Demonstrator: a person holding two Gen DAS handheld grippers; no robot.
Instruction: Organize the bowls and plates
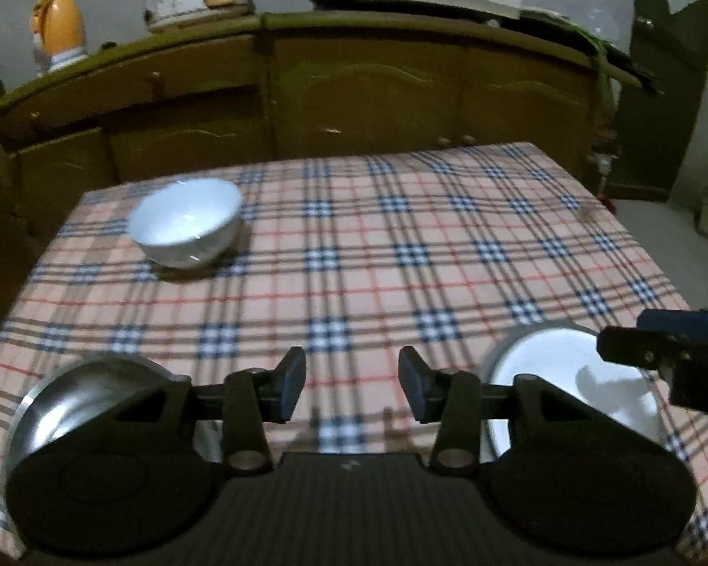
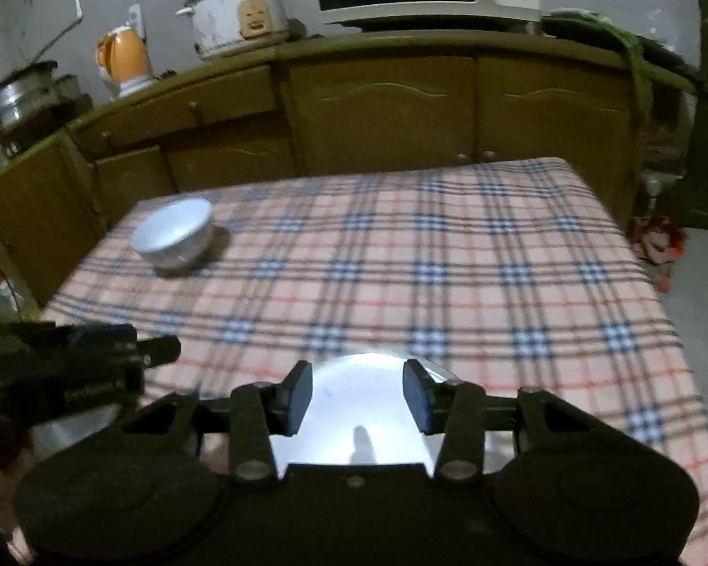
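- Right now, both grippers hang low over the near edge of the plaid-clothed table (image 1: 401, 236), and nothing is held.
- Left gripper (image 1: 351, 389): its blue-padded fingers are spread wide, with only tablecloth between them; a shiny round steel bowl (image 1: 71, 401) sits just left of it at the near left.
- Right gripper (image 2: 358, 396): its fingers are likewise spread apart, above a shallow round steel plate (image 2: 363, 415) at the near right; whether the pads touch it is unclear.
- A white ceramic bowl (image 1: 184, 221) stands alone at the far left of the table, well apart from the other two pieces.
- Judging by this, the step in hand looks like the first pickup, probably the steel plate by the right gripper.
- Next, that gripper would need to reach the plate's rim, straddle it with one finger over and one under, and close firmly, since thin polished steel may slip.
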